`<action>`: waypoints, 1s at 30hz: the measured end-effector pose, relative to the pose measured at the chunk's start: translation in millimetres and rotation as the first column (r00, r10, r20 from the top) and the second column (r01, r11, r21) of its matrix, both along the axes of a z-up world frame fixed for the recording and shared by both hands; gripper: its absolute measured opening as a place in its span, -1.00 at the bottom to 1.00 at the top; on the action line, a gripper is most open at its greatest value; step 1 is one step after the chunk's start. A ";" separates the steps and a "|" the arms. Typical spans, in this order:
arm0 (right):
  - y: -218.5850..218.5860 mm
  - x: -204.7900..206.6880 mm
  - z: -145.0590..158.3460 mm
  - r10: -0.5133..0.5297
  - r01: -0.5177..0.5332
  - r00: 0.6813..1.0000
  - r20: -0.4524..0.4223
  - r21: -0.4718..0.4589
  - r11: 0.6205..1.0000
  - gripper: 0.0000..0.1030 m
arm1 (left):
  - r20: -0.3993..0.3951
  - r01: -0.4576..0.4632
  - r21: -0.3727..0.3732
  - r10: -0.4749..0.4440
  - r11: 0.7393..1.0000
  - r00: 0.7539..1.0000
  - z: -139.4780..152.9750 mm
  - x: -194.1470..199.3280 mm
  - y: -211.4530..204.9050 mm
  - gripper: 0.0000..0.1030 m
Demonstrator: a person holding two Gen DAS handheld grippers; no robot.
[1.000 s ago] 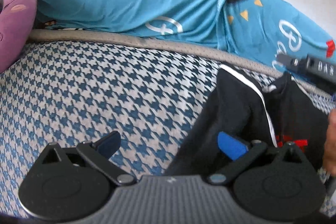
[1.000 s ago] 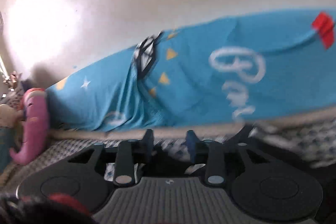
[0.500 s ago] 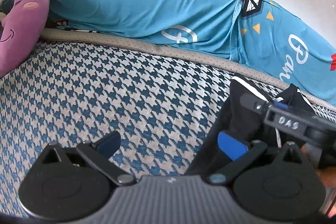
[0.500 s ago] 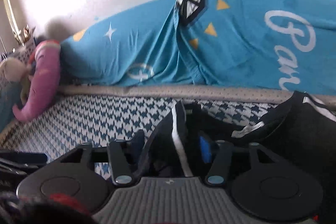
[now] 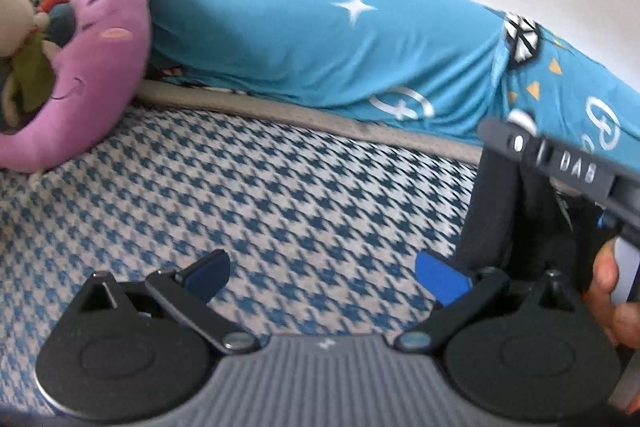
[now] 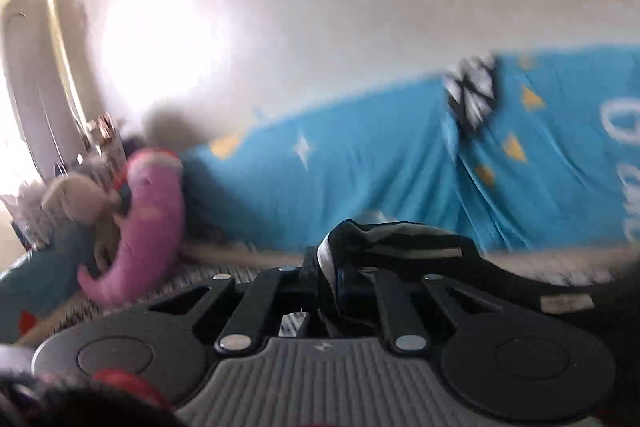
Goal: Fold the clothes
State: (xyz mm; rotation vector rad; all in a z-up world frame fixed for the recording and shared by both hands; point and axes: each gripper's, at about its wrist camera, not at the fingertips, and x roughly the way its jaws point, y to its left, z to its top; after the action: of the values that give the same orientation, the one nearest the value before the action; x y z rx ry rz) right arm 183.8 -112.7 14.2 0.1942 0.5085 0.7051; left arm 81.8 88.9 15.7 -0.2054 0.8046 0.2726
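Right gripper (image 6: 326, 285) low centre, fingers closed on a fold of black garment with white stripe (image 6: 384, 239); cloth trails off right. Beyond, a bright blue printed bedsheet (image 6: 360, 179) runs along the far white wall (image 6: 320, 7). Pink crescent plush toy (image 6: 148, 219) far left, beige plush (image 6: 76, 199) beside it. View blurred.
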 end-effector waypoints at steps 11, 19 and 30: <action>23.6 -11.9 15.5 0.028 -0.027 0.998 0.048 -0.020 0.999 -0.01 | 0.016 -0.058 -0.005 0.058 0.998 0.998 7.5 -1.2 8.6 1.00; -9.7 -21.8 35.9 0.011 -0.011 1.000 0.025 -0.005 1.000 0.09 | 0.027 -0.031 -0.021 0.031 0.999 0.999 11.9 -1.3 -7.7 0.99; -99.5 -3.4 20.9 -0.218 0.217 0.976 0.010 -0.122 0.968 0.09 | 0.020 0.026 -0.033 -0.025 0.999 0.999 12.5 0.9 -27.8 0.99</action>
State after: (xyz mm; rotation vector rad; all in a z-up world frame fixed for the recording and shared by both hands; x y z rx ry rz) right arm 180.4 -212.2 35.1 0.1342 0.5234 0.4576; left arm 82.7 61.1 28.2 -0.2287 0.7924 0.2327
